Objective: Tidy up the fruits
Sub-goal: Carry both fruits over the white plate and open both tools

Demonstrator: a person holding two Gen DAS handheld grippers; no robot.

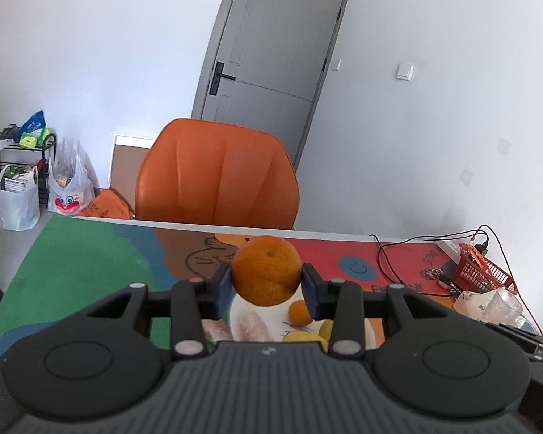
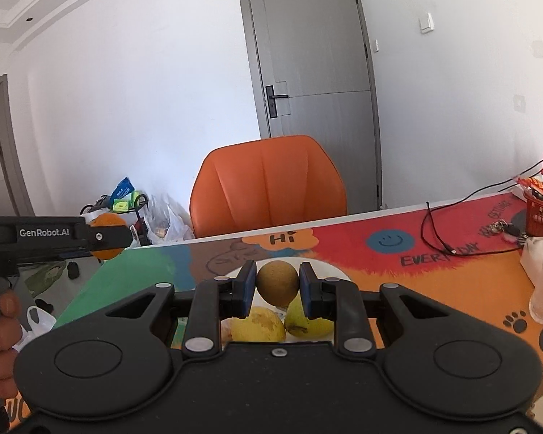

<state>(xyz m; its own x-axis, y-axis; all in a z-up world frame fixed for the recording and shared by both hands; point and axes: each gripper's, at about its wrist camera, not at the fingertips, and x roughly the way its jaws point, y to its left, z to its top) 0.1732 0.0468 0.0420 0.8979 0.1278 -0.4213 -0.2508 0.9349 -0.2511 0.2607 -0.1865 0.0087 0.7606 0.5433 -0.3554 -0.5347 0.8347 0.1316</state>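
Left wrist view: the left claw (image 1: 266, 287) was clamped on a large orange (image 1: 266, 270), its 2 blue pads (image 1: 223, 286) pressing the fruit from either side. The orange sat at frame centre, clear of the bench (image 1: 90, 253) and above a white plate (image 1: 242, 311). On the plate, below the claw, lay a small orange (image 1: 300, 313) and part of a yellow fruit (image 1: 307, 338), mostly hidden by the claw body. Pale pink pieces also lay on the plate; I could not tell what they were.

Right wrist view: the right claw (image 2: 277, 285) was clamped on a round brown fruit (image 2: 277, 283), probably a kiwi, pads touching both of its sides. It was held at lower centre of the frame, above the same plate (image 2: 329, 267). 2 yellow-green pears (image 2: 259, 324) lay side by side on the plate, just under the held fruit.

At the left edge of the right wrist view, the left claw appeared side-on with the orange (image 2: 106, 220) between its fingers, and a hand (image 2: 0, 329) gripped its handle.

Background: orange chair (image 1: 217, 177) behind the far bench edge, grey door (image 1: 271, 47) behind it. A red basket (image 1: 483, 269) stood at the right end of the bench, cables (image 1: 391, 264) beside it.
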